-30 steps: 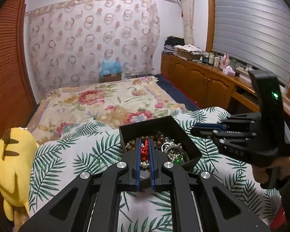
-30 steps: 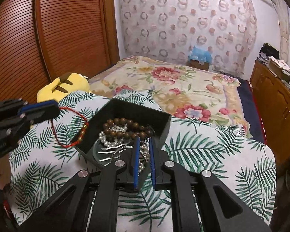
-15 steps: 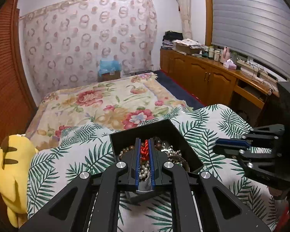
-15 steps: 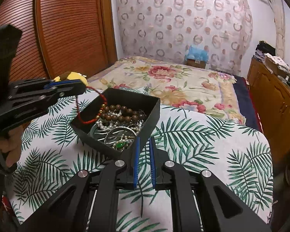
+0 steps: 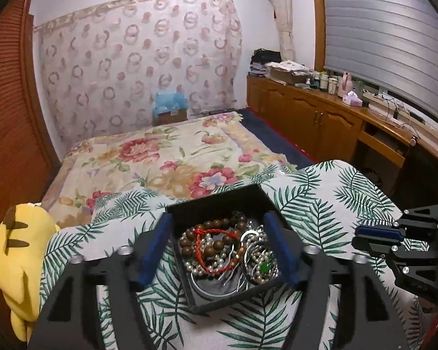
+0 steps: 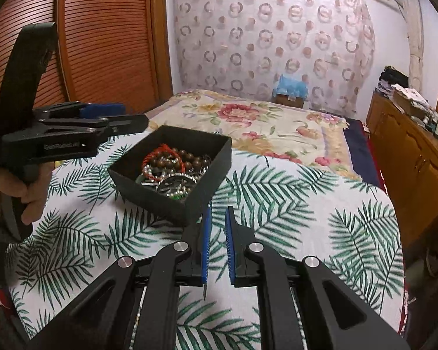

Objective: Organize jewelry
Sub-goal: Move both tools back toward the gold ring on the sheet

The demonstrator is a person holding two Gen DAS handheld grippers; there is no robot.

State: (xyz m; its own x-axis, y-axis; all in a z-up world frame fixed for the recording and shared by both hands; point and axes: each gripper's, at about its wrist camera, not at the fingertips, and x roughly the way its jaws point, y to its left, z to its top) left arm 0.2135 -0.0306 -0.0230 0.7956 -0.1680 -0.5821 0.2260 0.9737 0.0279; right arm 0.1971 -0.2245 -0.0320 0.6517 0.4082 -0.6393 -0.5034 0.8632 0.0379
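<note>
A black open box (image 5: 219, 201) (image 6: 216, 157) sits on the palm-leaf cloth. It holds a red cord bracelet (image 5: 216, 250) (image 6: 160, 151), brown wooden beads (image 5: 207, 239), pearl strands, silver bangles and a green stone. My left gripper (image 5: 219, 242) is open wide above the box, empty, with a blue pad on each side of it. It shows in the right wrist view (image 6: 114, 116) at the box's left. My right gripper (image 6: 217, 224) is nearly shut with a narrow gap, empty, just off the box's near right corner; it also shows in the left wrist view (image 5: 373, 236).
The table with the palm-leaf cloth (image 6: 292, 198) stands at the foot of a bed with a floral cover (image 5: 160, 157). A yellow plush toy (image 5: 17, 250) lies at the left edge. Wooden cabinets (image 5: 321, 122) run along the right wall, a slatted wardrobe (image 6: 102, 43) on the left.
My left gripper opened and let the red cord bracelet fall into the box. My right gripper drew back and to the right, away from the box.
</note>
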